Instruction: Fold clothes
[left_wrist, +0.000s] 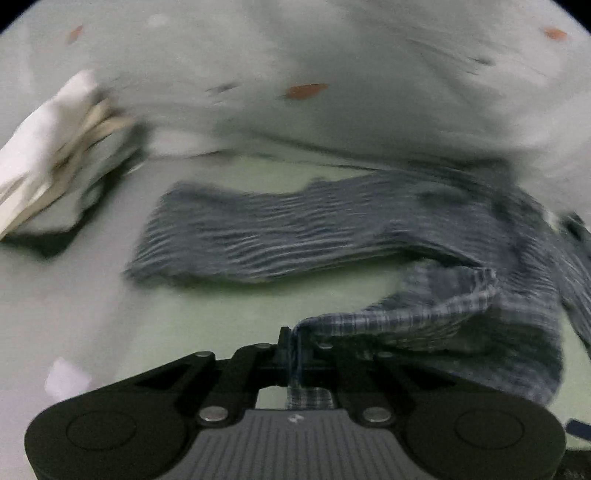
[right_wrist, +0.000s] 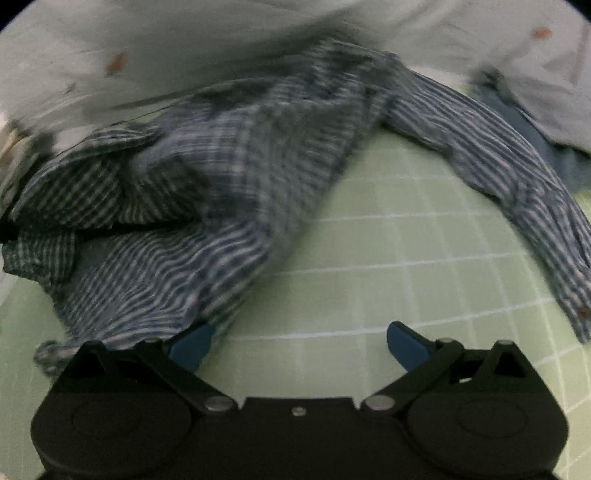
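A blue-and-white checked shirt lies crumpled on a pale green grid mat. One sleeve stretches left across the mat. My left gripper is shut on an edge of the shirt, and the cloth runs up and right from the fingers. In the right wrist view the shirt is bunched at the left with a sleeve trailing to the right. My right gripper is open over the mat. Its left blue pad touches the shirt's edge; nothing is between the fingers.
A pale sheet with small orange marks covers the area behind the mat. A stack of folded white and dark clothes sits at the left. A blue denim garment lies at the far right. Both views are motion-blurred.
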